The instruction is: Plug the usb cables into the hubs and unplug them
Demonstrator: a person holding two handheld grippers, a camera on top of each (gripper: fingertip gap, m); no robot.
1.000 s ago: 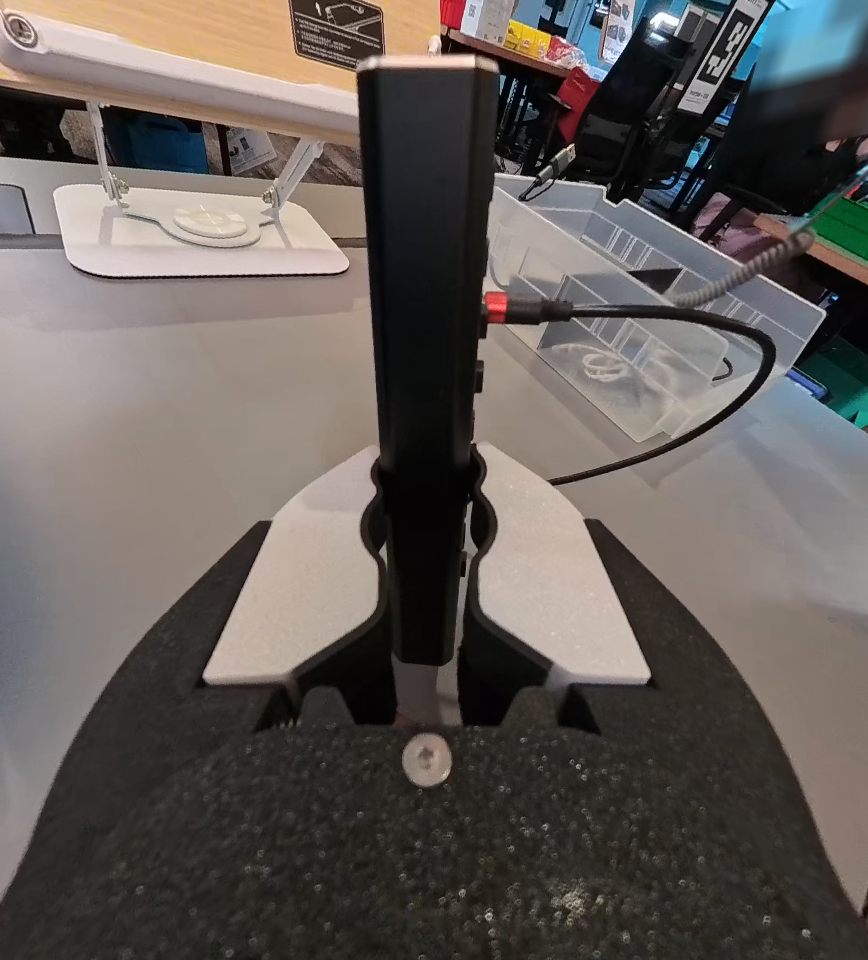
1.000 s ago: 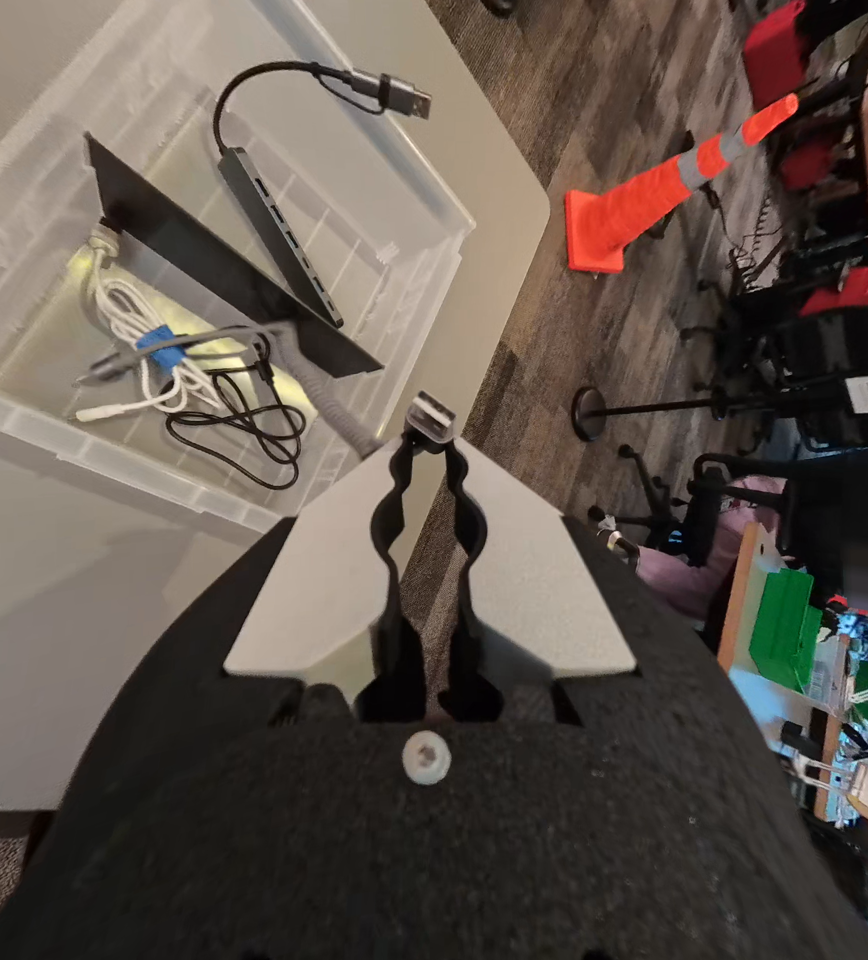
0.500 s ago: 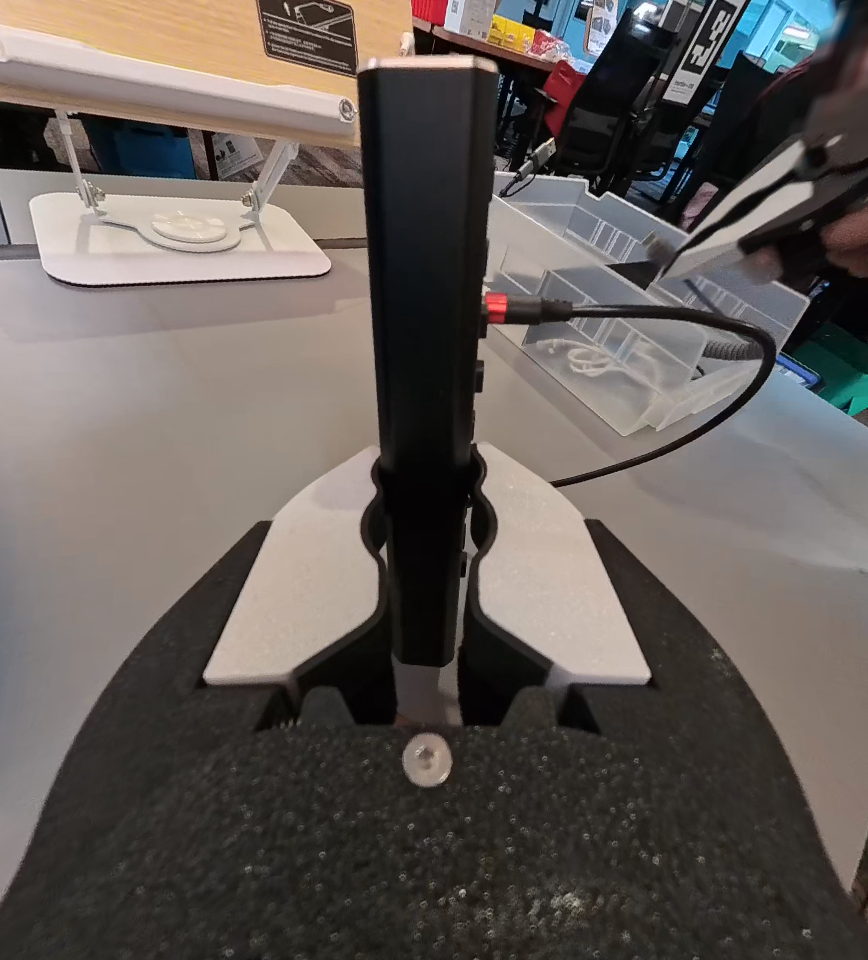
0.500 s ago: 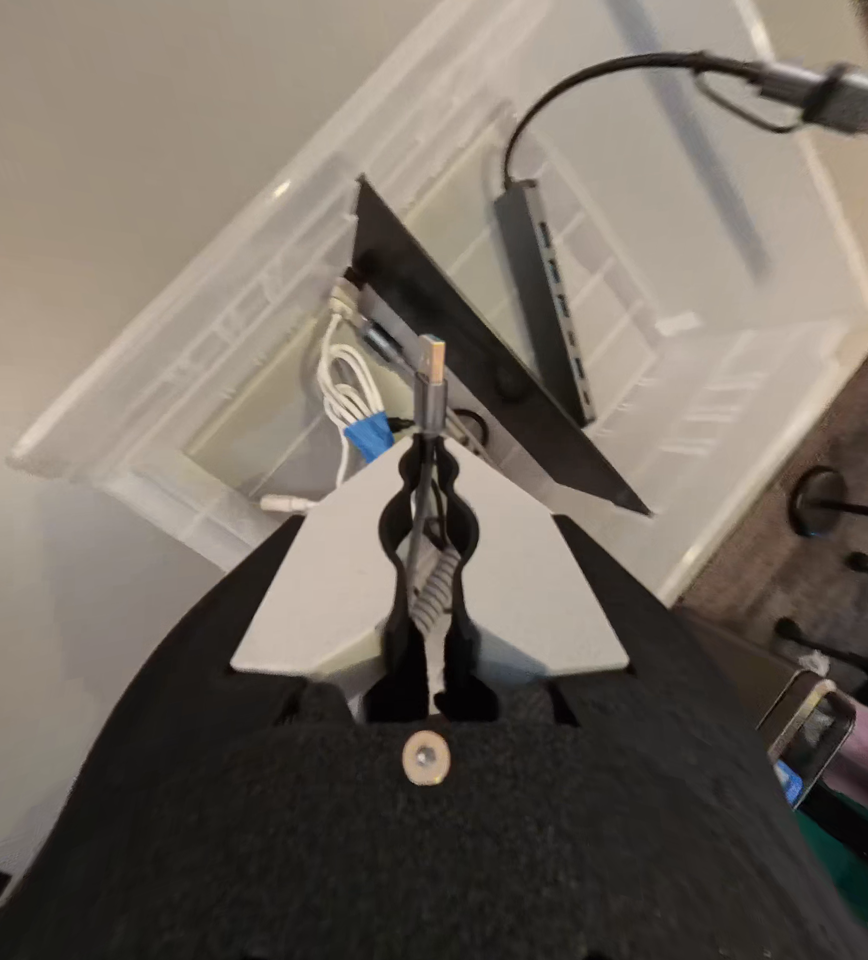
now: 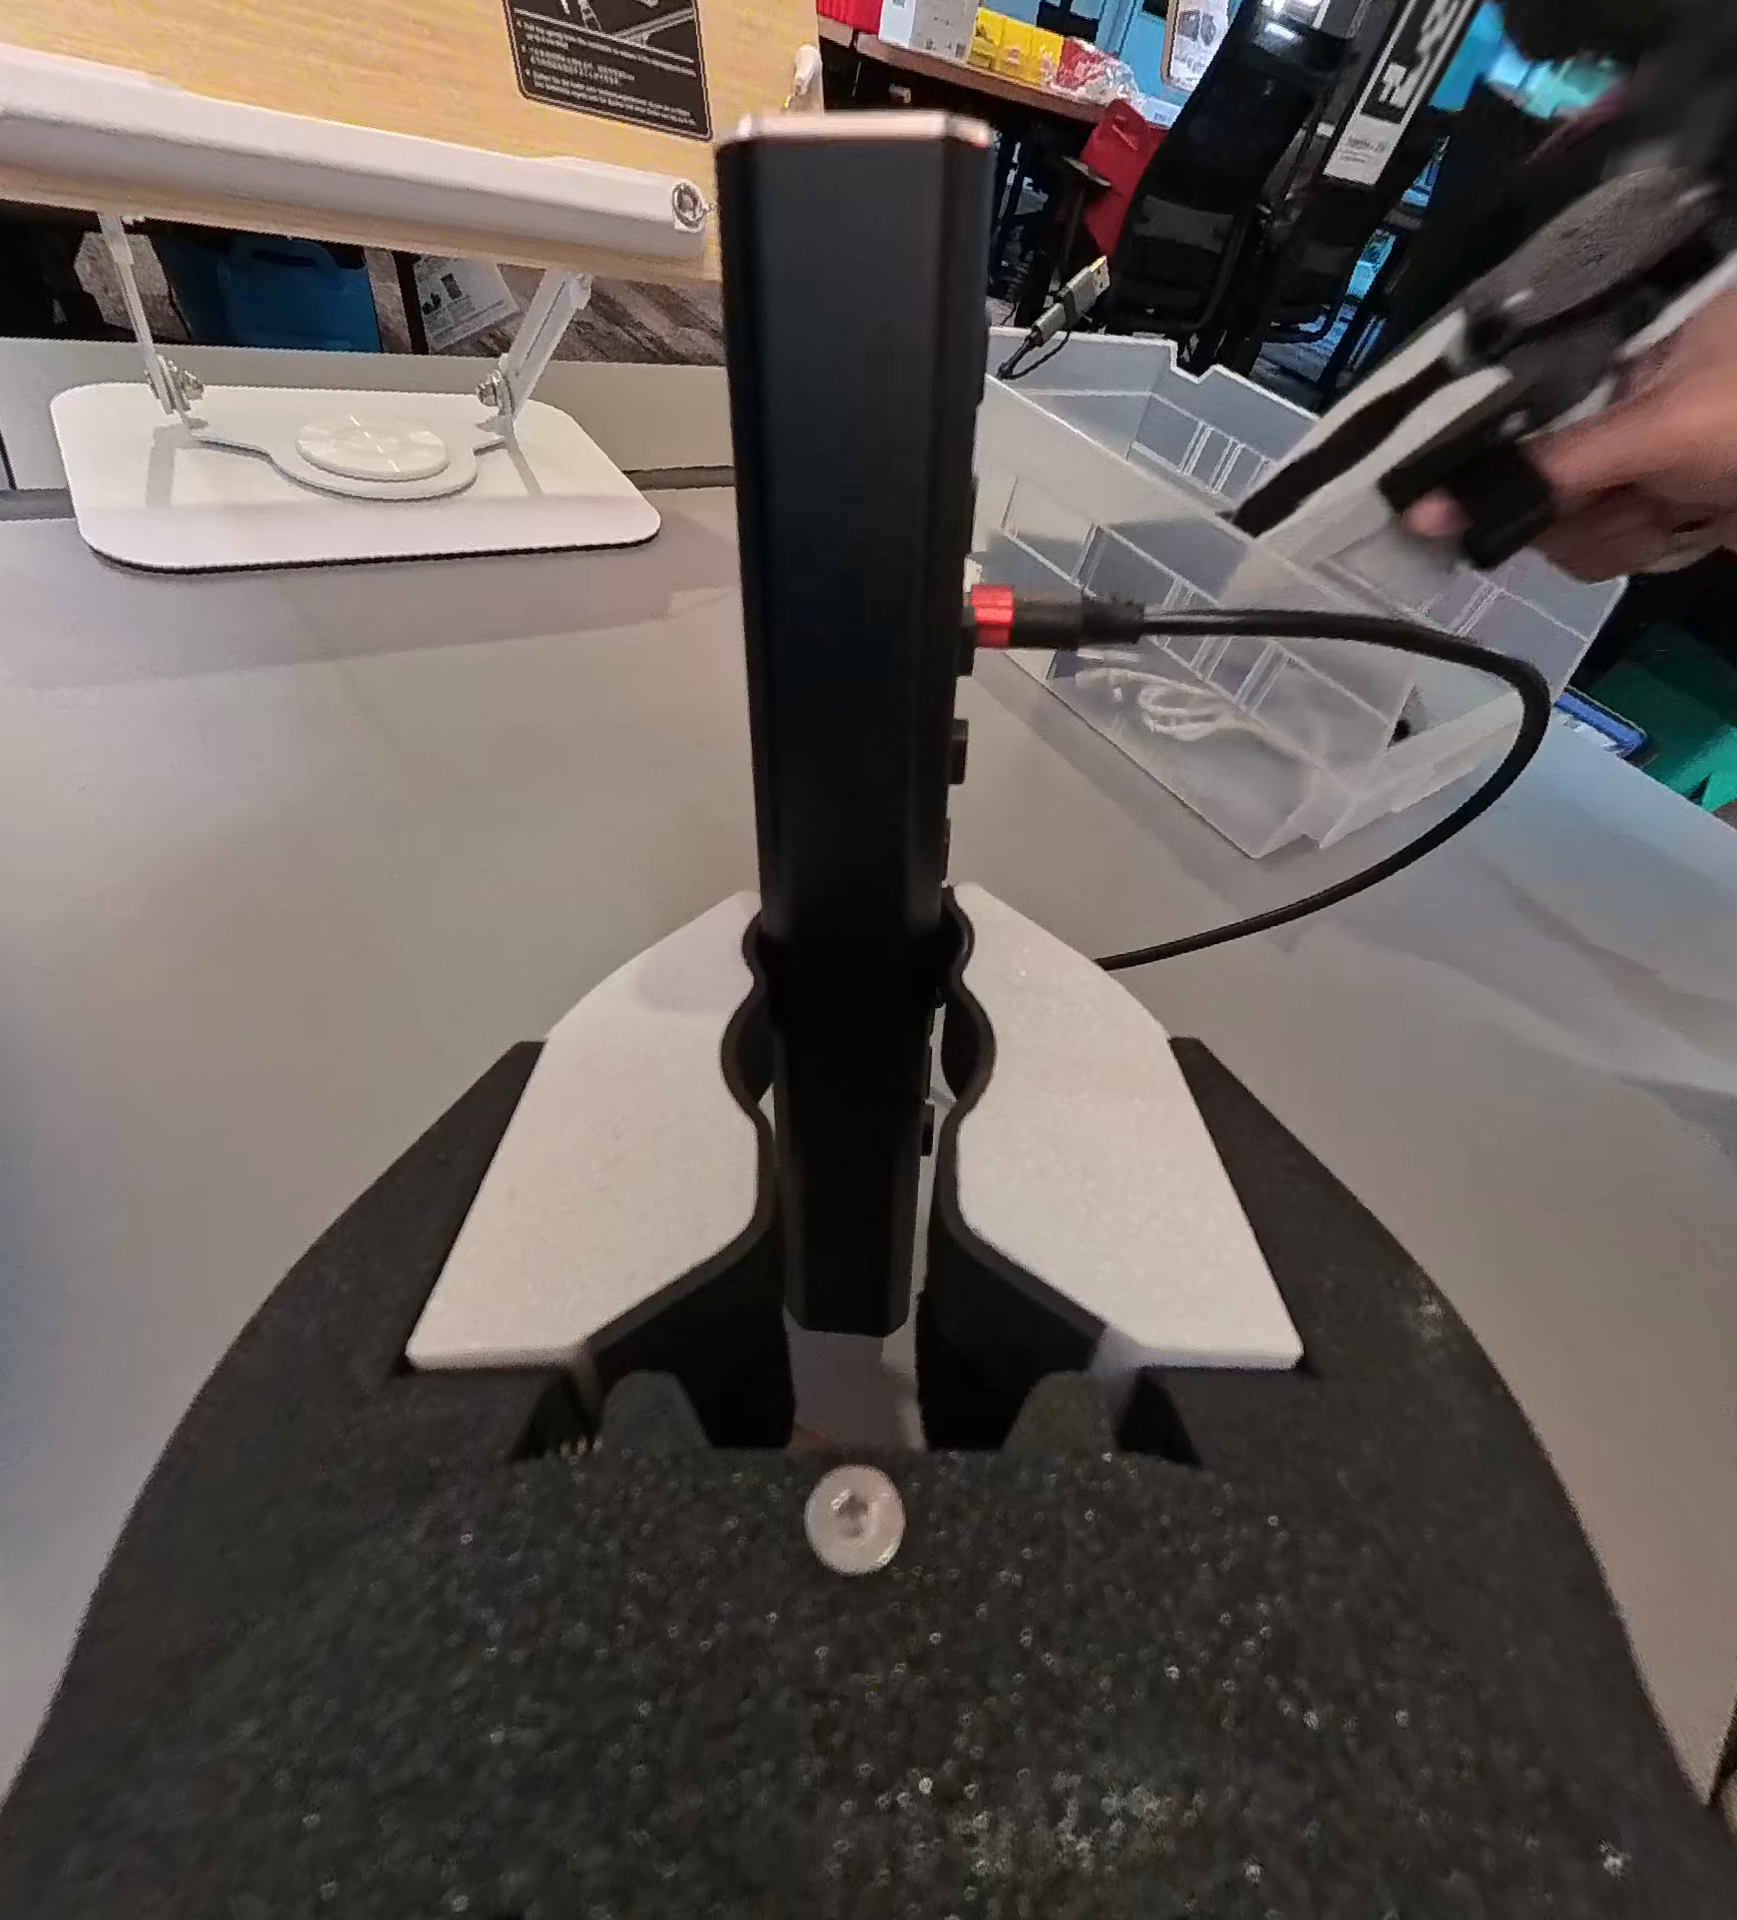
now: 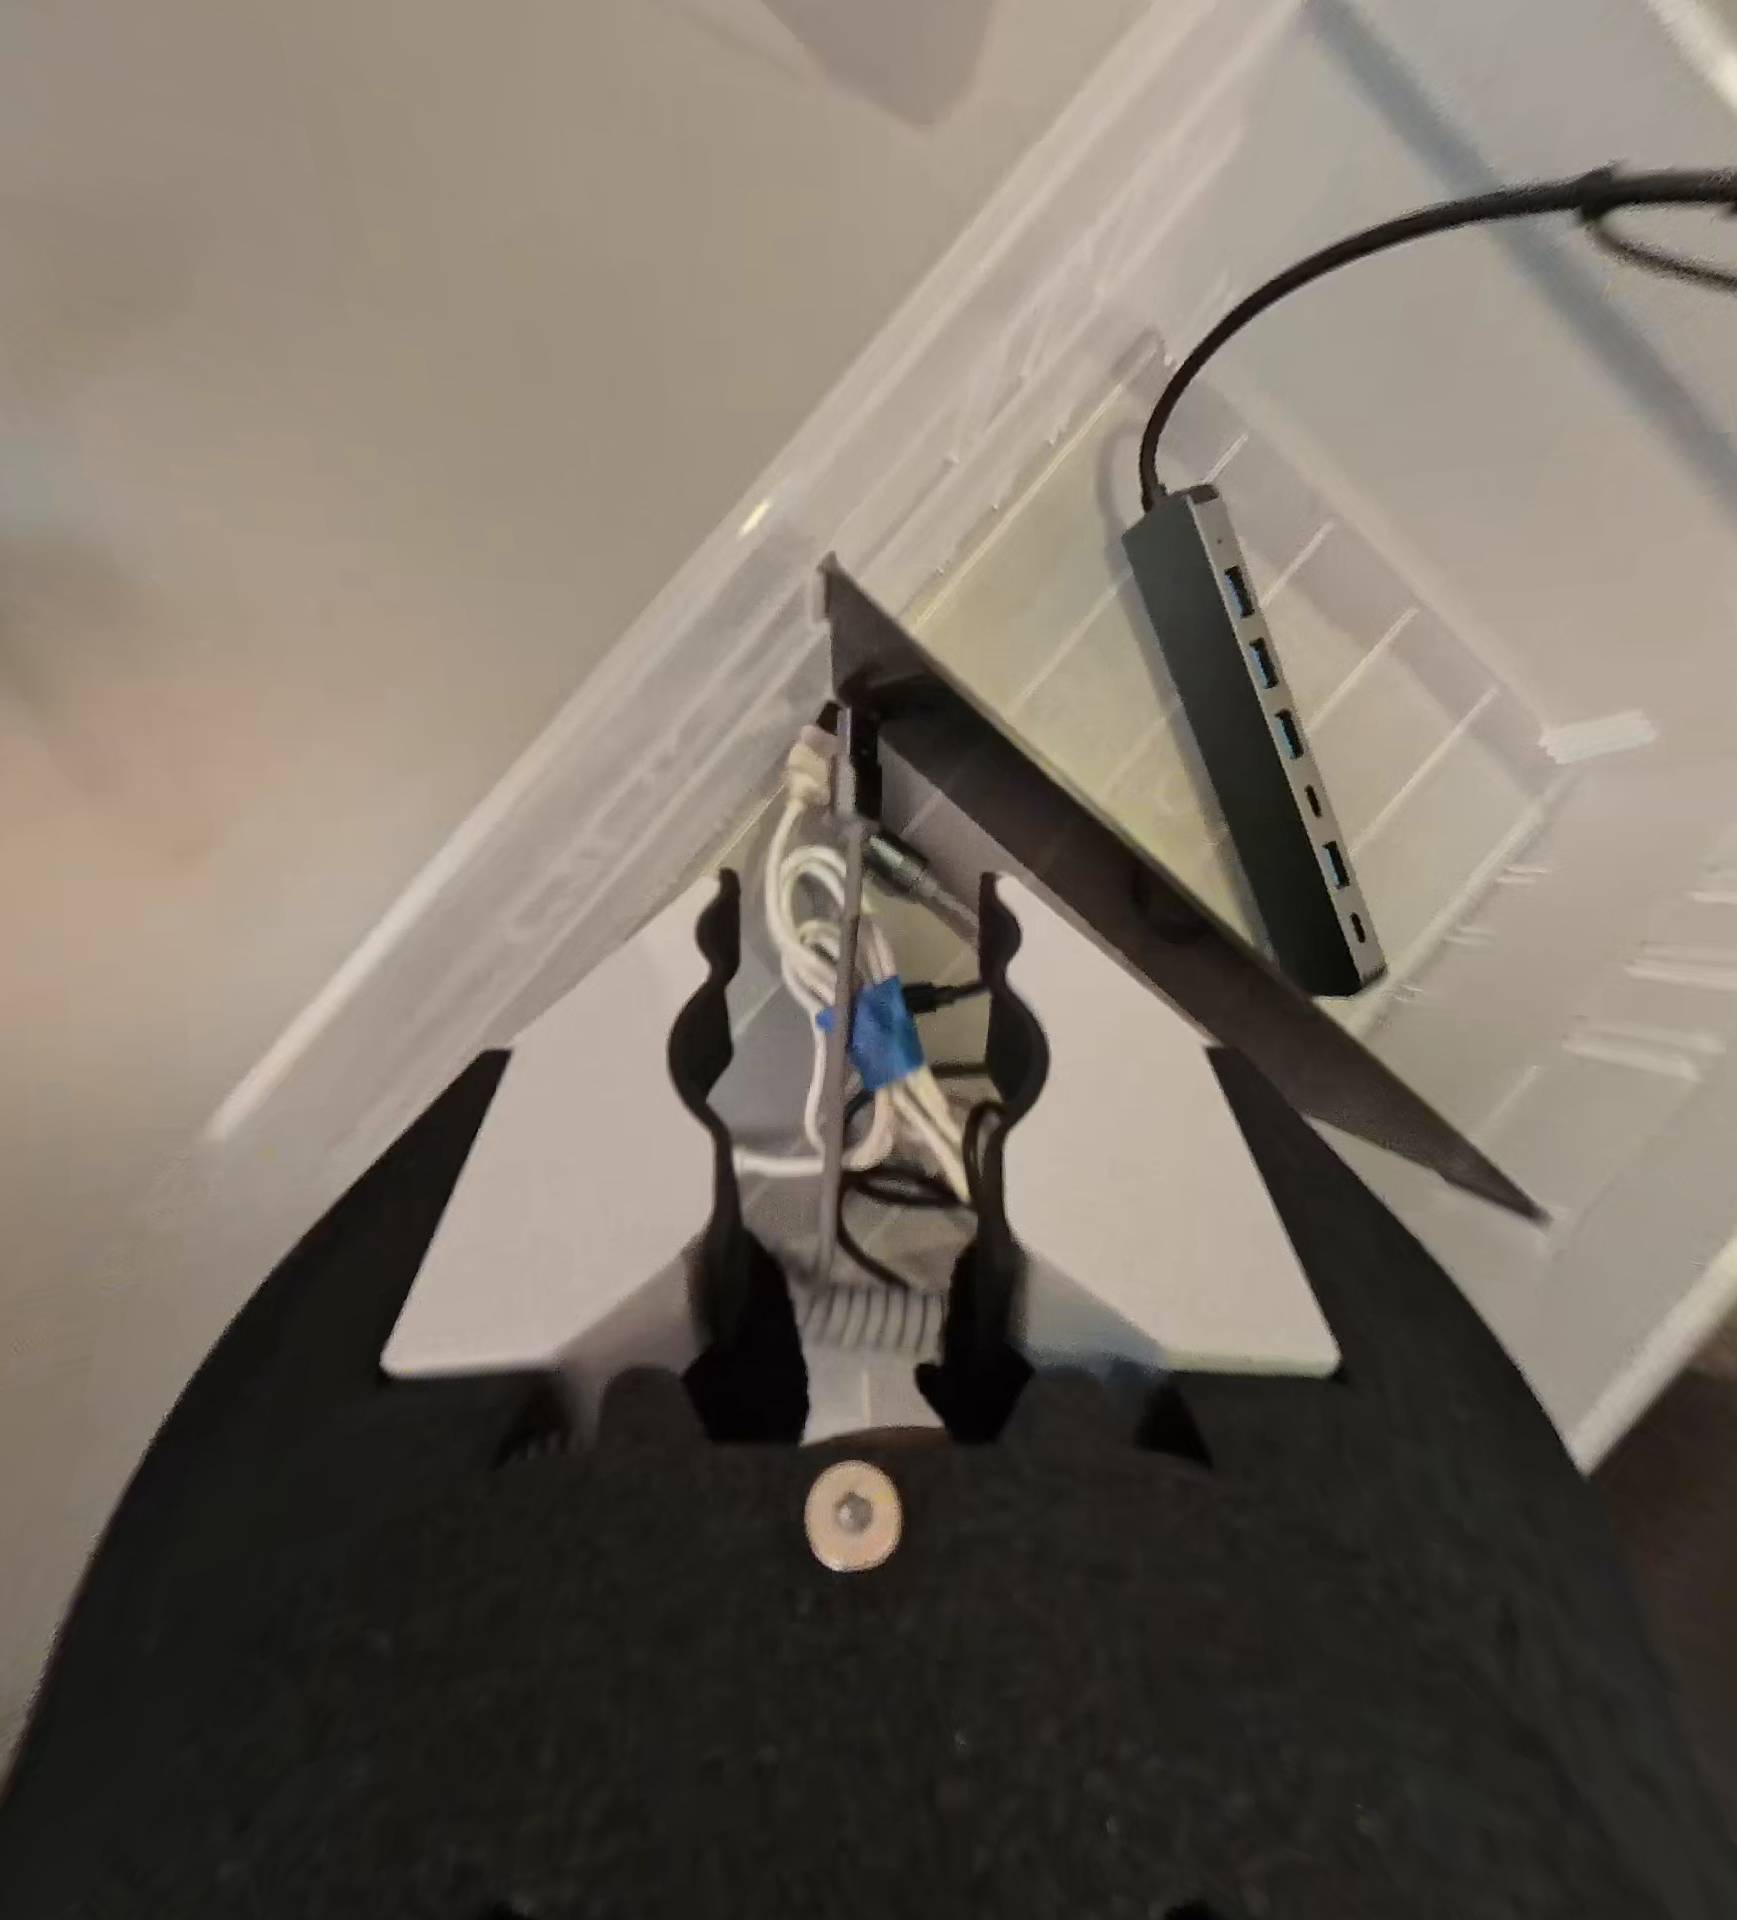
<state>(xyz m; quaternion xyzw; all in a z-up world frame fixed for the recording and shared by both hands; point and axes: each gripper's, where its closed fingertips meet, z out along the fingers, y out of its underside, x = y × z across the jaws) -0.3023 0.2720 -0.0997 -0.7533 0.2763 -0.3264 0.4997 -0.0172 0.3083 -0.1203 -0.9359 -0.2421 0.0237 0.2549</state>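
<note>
My left gripper (image 5: 853, 935) is shut on a black hub (image 5: 848, 520) and holds it upright above the grey table (image 5: 272, 883). A black cable with a red-collared plug (image 5: 994, 616) sits in a port on the hub's right side. My right gripper (image 6: 859, 894) is open over the clear bin (image 6: 583, 790). It also shows in the left wrist view (image 5: 1363, 488), held by a hand. A grey coiled USB cable (image 6: 843, 1039) lies loose between the open jaws, plug end down in the bin. A grey hub (image 6: 1259, 758) lies in the bin's other compartment.
A black divider (image 6: 1155, 914) splits the bin. A white cable bundle with blue tape (image 6: 879, 1029) and thin black cables lie beside the grey cable. A white stand with a wooden board (image 5: 355, 488) is at the back left. The bin (image 5: 1259, 665) stands near the table's right edge. My right fingertips sit around 30 cm from my left ones.
My right gripper swung from over the floor to over the bin and opened, letting go of the grey USB cable. My left gripper kept the black hub nearly still.
</note>
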